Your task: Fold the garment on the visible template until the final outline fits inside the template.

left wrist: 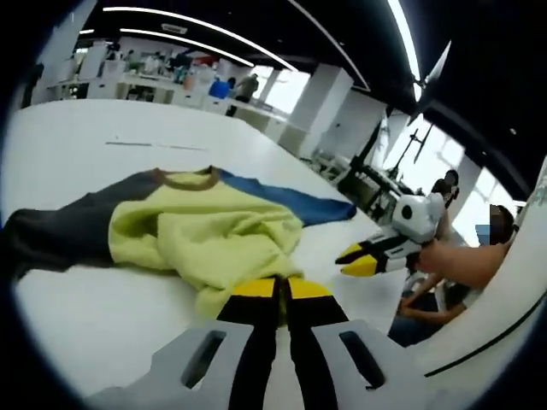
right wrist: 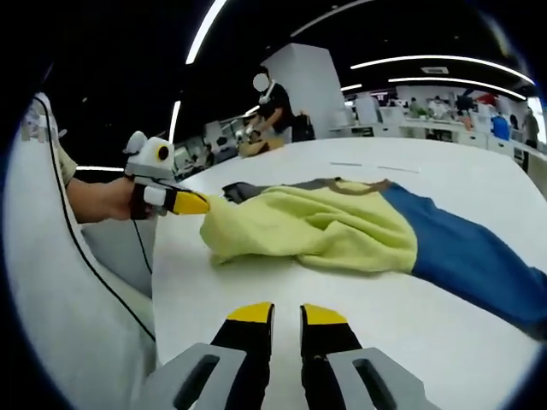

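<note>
A garment (left wrist: 214, 231) with a yellow-green body, brown collar, one dark grey sleeve (left wrist: 60, 231) and one blue sleeve (left wrist: 291, 201) lies rumpled on the white table (left wrist: 102, 316). My left gripper (left wrist: 282, 289) is shut on the garment's yellow hem, which bunches up at its tips. From the right gripper view the left gripper (right wrist: 197, 203) pinches the corner of the garment (right wrist: 325, 226), and the blue sleeve (right wrist: 461, 248) trails to the right. My right gripper (right wrist: 287, 313) hovers over bare table short of the cloth, its jaws slightly open and holding nothing. It also hangs beside the hem (left wrist: 355, 260).
Faint dark marks (left wrist: 128, 143) lie on the table beyond the collar. The table edge (right wrist: 154, 282) runs close by the left hand. A person (right wrist: 275, 107) stands past the far end. Desks (left wrist: 162, 90) and equipment stands (left wrist: 376, 184) fill the background.
</note>
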{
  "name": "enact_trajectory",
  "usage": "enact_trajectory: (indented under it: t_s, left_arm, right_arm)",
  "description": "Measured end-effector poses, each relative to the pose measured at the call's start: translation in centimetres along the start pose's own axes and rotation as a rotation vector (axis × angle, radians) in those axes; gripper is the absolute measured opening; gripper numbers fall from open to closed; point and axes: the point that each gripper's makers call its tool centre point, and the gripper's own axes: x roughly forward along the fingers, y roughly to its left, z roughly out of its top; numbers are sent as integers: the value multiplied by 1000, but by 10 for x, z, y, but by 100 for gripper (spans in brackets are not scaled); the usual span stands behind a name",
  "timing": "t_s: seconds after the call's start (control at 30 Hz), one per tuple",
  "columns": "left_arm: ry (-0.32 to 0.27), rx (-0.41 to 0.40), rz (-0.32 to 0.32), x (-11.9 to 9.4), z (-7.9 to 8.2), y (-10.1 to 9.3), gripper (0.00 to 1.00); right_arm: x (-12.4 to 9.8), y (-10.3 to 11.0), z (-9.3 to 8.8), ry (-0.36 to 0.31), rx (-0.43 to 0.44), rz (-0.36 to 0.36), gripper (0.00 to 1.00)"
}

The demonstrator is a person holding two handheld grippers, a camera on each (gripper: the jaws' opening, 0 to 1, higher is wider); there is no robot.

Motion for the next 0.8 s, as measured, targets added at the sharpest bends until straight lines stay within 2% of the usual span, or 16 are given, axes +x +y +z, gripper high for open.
enact_trajectory:
  t_s: [0.37, 0.57, 0.8]
  left_arm:
    - [-85, -2, -35, 0, 43, -10, 0]
    - [-137, 12, -63, -2, 70, -21, 0]
    - [-159, 21, -73, -1, 79, -23, 0]
  right_arm:
    - [22, 15, 11, 2, -32, 52, 8]
    - [32, 26, 26, -30, -42, 71, 8]
    - [47, 44, 32, -43, -84, 94, 9]
